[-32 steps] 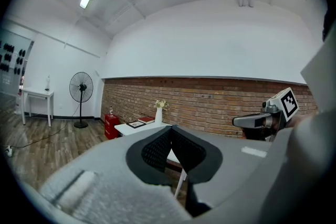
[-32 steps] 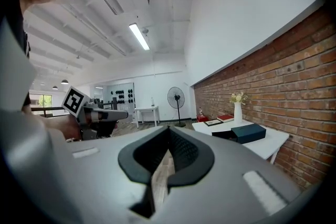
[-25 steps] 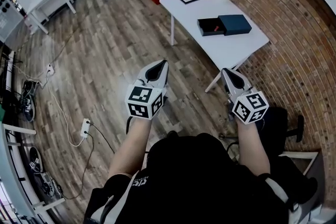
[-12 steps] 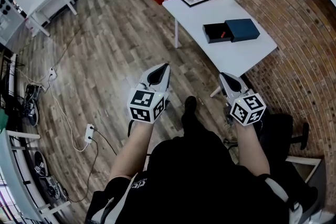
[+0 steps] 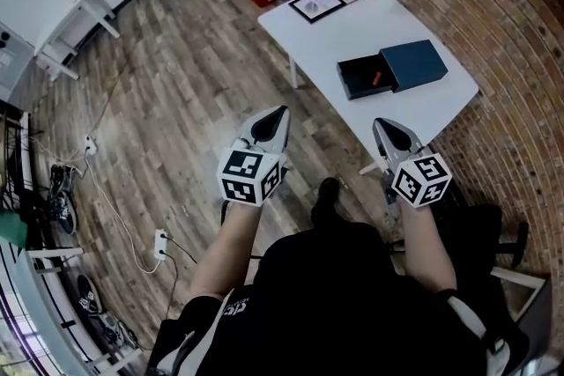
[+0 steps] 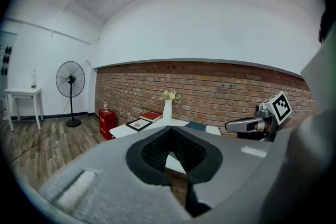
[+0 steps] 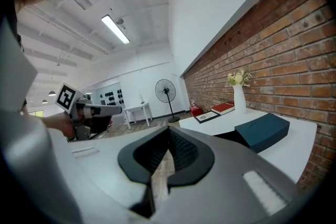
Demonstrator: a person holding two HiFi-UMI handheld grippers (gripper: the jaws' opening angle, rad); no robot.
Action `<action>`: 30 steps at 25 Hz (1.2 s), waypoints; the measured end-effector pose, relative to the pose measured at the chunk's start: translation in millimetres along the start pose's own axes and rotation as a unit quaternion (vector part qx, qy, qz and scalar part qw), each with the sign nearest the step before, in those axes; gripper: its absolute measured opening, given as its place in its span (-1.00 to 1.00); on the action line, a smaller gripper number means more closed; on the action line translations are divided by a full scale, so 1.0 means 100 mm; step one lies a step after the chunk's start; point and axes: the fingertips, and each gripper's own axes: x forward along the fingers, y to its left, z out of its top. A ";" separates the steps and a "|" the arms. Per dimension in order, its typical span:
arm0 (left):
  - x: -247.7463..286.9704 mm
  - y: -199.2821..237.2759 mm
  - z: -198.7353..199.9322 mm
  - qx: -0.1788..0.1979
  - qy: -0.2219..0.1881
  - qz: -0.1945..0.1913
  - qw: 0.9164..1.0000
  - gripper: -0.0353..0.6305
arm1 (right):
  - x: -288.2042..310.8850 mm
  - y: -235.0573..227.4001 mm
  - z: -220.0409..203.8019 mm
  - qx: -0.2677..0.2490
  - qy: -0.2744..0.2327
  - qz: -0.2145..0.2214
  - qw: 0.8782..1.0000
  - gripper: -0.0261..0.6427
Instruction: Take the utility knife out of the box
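Head view: the left gripper (image 5: 278,114) and right gripper (image 5: 382,126) hung on the near side of the white table (image 5: 352,26). The red utility knife (image 5: 377,77) lay in the open black box (image 5: 355,78) on the table, beyond the right gripper. Left gripper view: jaws together, empty. Right gripper view: jaws together, empty.

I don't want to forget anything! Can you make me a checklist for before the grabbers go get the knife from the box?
1. Box open: ok. The black box lies open on the white table, with its blue lid beside it.
2. Knife in sight: ok. A red thing lies in the box, probably the utility knife.
3. Grippers free: ok. The left gripper and right gripper hold nothing.
4. Jaws open for grabbing: not ok. Both are shut.
5. Grippers at the box: not ok. Neither has reached it yet.
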 end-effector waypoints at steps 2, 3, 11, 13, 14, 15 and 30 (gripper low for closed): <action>0.32 0.06 0.07 0.003 0.010 -0.008 1.000 -0.87 | 0.20 -0.23 0.06 -0.009 0.010 -0.008 1.000 -0.92; 0.47 0.11 0.10 0.003 0.014 -0.009 1.000 -0.87 | 0.30 -0.34 0.09 -0.014 0.014 -0.009 1.000 -0.92; 1.54 0.27 0.34 0.006 0.040 -0.030 0.999 -0.87 | 0.89 -1.10 0.40 -0.006 0.009 -0.015 1.000 -0.92; 1.71 0.28 0.43 0.013 0.038 -0.035 0.999 -0.87 | 0.97 -1.25 0.44 0.000 0.006 -0.019 1.000 -0.92; 1.78 0.30 0.48 0.016 0.037 -0.037 0.999 -0.87 | 1.01 -1.30 0.46 0.002 0.005 -0.020 1.000 -0.92; 1.85 0.32 0.53 0.018 0.036 -0.039 0.998 -0.87 | 1.04 -1.35 0.49 0.004 0.003 -0.022 1.000 -0.92; 3.34 0.97 0.88 0.019 0.018 -0.163 0.986 -0.87 | 1.74 -2.07 0.67 0.038 -0.001 -0.151 0.988 -0.92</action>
